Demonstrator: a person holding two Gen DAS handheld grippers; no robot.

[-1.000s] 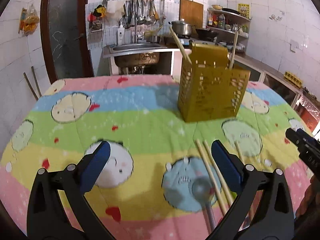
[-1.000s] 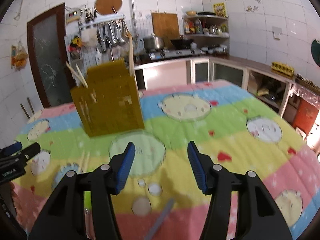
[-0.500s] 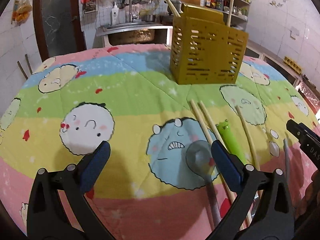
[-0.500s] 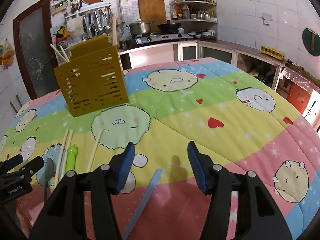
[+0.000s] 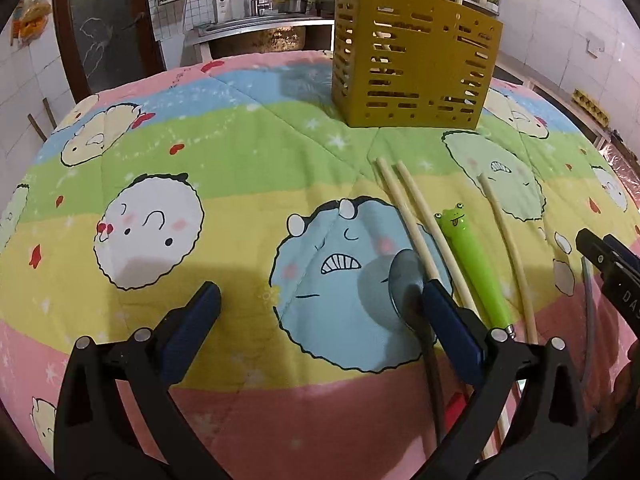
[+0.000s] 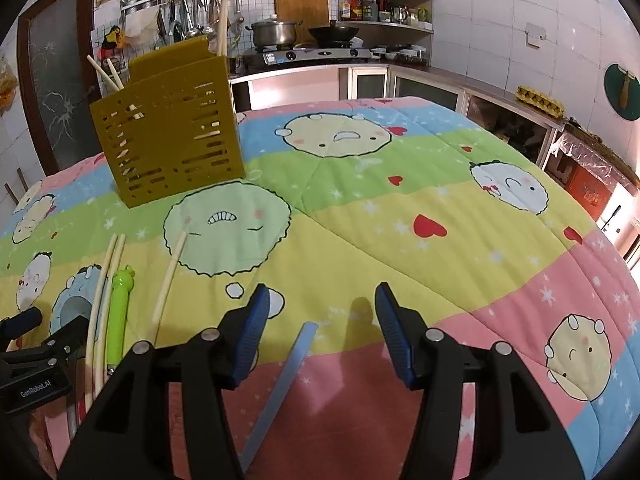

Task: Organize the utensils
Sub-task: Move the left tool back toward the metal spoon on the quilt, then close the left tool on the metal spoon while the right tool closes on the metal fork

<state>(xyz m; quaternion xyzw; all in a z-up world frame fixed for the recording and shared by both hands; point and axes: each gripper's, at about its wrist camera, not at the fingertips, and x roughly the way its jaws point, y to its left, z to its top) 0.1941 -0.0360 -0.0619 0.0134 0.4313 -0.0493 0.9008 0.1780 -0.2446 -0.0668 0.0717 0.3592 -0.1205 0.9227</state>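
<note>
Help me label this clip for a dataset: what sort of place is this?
A home kitchen, most likely. A steel pot and black wok sit on a gas stove, a metal sink stands by the tiled wall, and a yellow slotted utensil holder sits on a cartoon-print quilted cover.

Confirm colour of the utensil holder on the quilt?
Mustard yellow utensil holder, slotted walls; clearest in the left wrist view.
</note>
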